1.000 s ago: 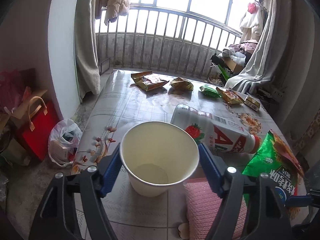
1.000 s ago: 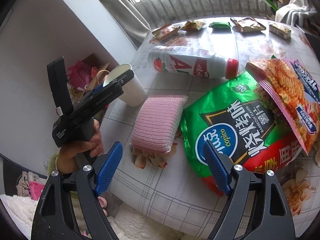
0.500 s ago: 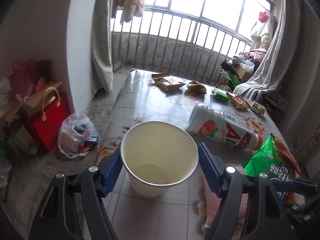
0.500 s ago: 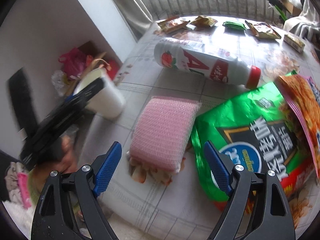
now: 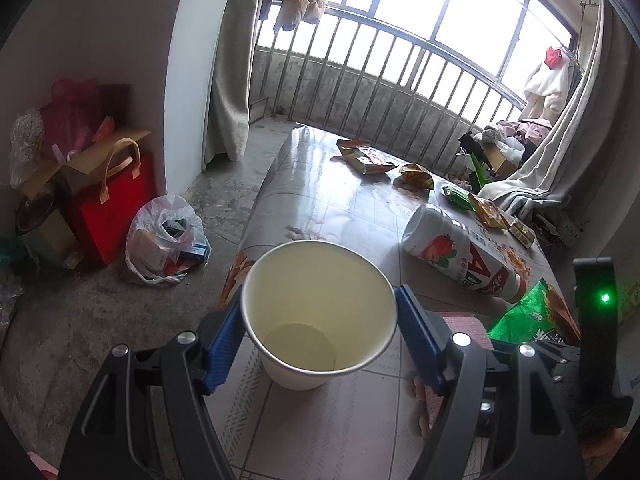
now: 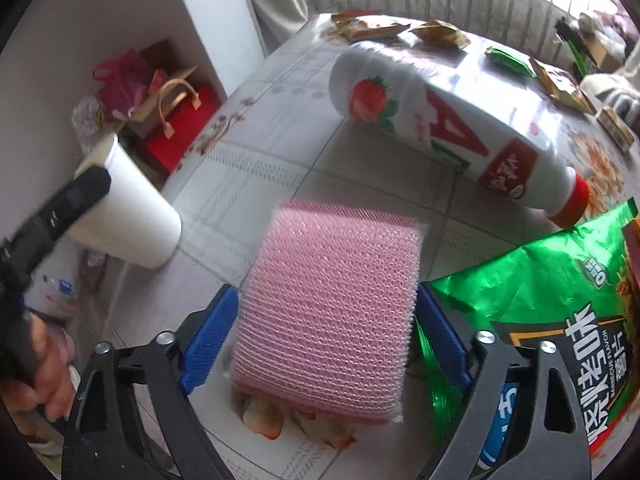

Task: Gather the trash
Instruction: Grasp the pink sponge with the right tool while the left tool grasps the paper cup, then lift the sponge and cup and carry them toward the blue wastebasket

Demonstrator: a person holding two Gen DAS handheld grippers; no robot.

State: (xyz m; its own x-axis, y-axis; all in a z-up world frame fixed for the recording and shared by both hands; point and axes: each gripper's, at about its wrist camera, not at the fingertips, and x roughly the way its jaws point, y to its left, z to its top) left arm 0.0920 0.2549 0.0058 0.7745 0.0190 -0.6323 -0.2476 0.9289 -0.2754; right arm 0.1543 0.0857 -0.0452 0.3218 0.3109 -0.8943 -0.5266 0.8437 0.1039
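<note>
From the left wrist camera I had the left gripper (image 5: 320, 340) clamped on a white paper cup (image 5: 318, 312), its blue pads pressed against the cup's wall on both sides just under the rim. The cup was upright and empty, held at the near left edge of the table (image 5: 320, 200). Beyond it a white strawberry drink bottle (image 5: 460, 256) lay on its side, and past that a row of small snack wrappers (image 5: 364, 156) was strung out along the far end near the window railing. At the right edge I could see part of a green chip bag (image 5: 536, 316) and a sliver of a pink sponge (image 5: 464, 324). On the floor to the left sat a white plastic bag (image 5: 164, 236) holding rubbish and a red gift bag (image 5: 112, 204).

From the right wrist camera the right gripper (image 6: 324, 344) stood wide, its jaws to either side of the pink sponge (image 6: 332, 304), which lay flat on the table between the cup (image 6: 128, 220) and the green chip bag (image 6: 552, 320). The near end of the sponge was blurred, so I could not be sure, but the pads seemed just clear of its sides. The bottle (image 6: 452, 124) lay beyond it. At the far left I caught the person's hand (image 6: 36, 364) on the other gripper's handle
</note>
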